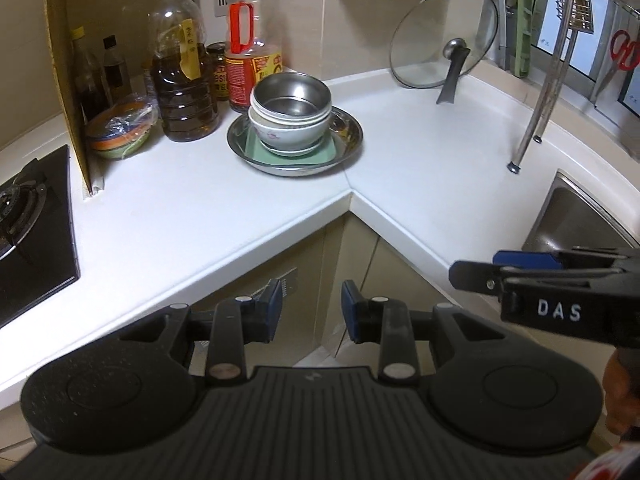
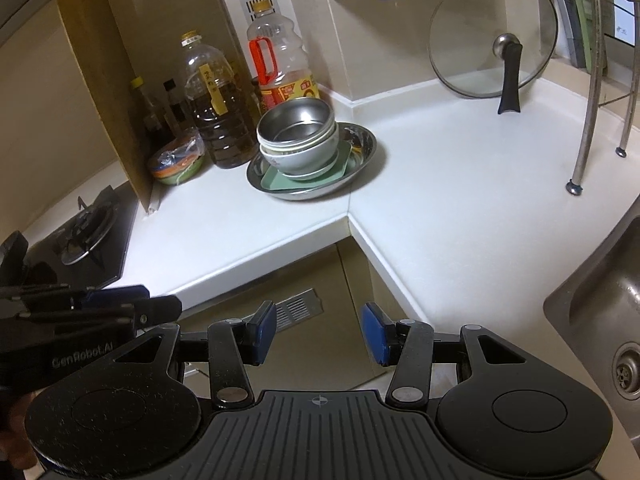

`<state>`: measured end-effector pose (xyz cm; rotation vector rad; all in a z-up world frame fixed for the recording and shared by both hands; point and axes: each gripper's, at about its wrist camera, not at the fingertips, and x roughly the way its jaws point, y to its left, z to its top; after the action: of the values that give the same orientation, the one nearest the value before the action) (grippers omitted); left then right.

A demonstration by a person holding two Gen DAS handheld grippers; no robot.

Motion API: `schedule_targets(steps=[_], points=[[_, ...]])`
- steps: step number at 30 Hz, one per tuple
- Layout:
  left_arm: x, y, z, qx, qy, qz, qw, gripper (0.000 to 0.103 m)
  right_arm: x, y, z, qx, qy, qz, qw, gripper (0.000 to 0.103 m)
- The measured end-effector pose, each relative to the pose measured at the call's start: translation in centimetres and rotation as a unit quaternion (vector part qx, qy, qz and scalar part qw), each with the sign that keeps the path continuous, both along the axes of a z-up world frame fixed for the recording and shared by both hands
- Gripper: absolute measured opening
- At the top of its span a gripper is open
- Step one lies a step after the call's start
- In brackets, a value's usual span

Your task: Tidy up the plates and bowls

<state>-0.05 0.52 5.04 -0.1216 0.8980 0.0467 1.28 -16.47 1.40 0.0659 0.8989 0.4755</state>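
1. Left wrist view: a steel bowl [image 1: 291,94] nests in white bowls [image 1: 290,132] on a green square plate [image 1: 256,147], all inside a steel dish [image 1: 352,136] at the counter [image 1: 200,208] corner.
2. Bare counter lies open between the stack and the edge.
3. My left hand-held gripper [image 1: 308,308] and right hand-held gripper [image 2: 319,334] hang below that edge, fingers apart, holding nothing.
4. Right wrist view alone shows the sink [image 2: 600,320] drain.

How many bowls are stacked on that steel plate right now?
3 visible: a steel bowl on top, a white bowl's rim under it, and a patterned white bowl lowest. More could be nested unseen.
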Motion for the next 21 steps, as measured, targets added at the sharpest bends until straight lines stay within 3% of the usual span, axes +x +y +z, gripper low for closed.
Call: schedule_targets(steps=[21], points=[[-0.54, -0.27, 0.41, 0.0, -0.007, 0.008, 0.9999, 0.029, 0.04, 0.12, 0.18, 0.002, -0.002, 0.011, 1.0, 0.048]])
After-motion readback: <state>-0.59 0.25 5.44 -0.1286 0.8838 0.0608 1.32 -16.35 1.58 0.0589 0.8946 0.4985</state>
